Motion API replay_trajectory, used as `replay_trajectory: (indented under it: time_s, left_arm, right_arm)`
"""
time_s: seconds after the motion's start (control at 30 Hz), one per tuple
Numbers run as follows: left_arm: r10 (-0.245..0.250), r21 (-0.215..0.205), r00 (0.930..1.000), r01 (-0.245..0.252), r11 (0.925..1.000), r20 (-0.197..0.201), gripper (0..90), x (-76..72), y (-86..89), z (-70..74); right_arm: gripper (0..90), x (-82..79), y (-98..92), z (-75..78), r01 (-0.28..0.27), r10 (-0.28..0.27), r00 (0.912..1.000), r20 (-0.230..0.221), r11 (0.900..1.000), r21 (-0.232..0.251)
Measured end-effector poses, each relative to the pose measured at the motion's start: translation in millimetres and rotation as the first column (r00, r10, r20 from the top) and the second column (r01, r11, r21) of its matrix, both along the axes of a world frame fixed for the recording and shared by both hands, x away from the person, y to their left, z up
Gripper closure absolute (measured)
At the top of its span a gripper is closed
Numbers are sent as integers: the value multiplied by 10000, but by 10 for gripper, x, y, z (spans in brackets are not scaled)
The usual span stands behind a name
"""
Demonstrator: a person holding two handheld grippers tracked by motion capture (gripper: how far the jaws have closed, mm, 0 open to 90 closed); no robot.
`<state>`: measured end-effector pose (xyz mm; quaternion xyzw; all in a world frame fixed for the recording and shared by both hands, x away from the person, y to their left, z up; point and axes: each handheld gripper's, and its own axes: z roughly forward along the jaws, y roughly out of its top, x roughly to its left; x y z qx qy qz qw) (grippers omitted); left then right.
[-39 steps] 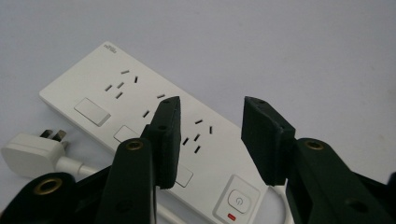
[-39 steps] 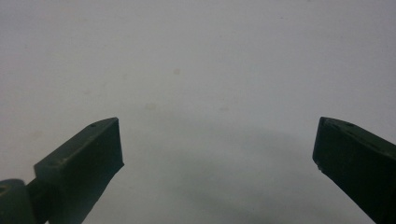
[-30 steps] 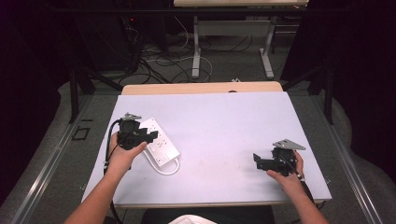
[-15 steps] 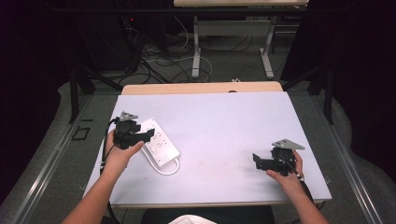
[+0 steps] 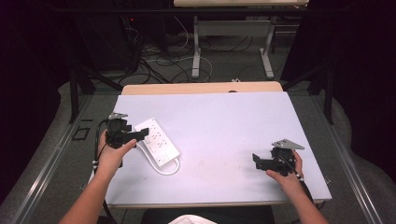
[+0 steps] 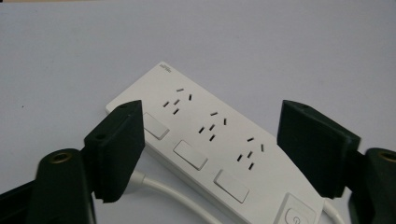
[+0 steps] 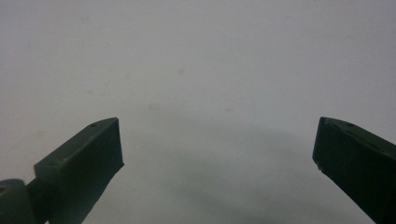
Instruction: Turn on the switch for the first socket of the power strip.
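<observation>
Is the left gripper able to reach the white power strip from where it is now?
Probably yes. The left gripper stands wide open, its jaws on either side of the power strip, with nothing between them. Only the cord lies nearby.

A small grey mark is printed at the far corner of the white power strip (image 6: 210, 135), but it is too tiny to be read. A power symbol is seen on the strip's switch button (image 6: 295, 217). No other text can be made out.
</observation>
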<state>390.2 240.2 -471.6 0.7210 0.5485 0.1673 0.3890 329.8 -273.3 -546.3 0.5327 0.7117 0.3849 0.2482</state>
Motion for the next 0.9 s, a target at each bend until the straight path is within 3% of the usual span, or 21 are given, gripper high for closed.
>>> replay_trajectory:
  time_s: [0.13,0.4,0.57,0.73,0.9]
  left_arm:
    - [230,-293,9997,-229,9993,26,176,-2,47,-25]
    - [422,-381,9991,-423,9984,-37,152,-27,136,-96]
    - [472,-647,9987,-484,9967,-192,65,-31,162,-158]
    - [490,-540,9986,-500,9973,-189,59,-38,186,-223]
    - [554,-733,9979,-578,9956,-341,51,-54,189,-290]
  right_arm:
    - [9,1,-4,0,-7,7,10000,14,10000,-18]
    - [9,0,4,-3,-7,7,10000,-30,10000,-3]
    - [9,1,7,-6,-59,59,10000,-51,10000,1]
    - [9,-1,9,-6,-117,116,9999,-64,9999,-78]
    - [9,-1,8,-6,-115,114,9999,-87,9999,-85]
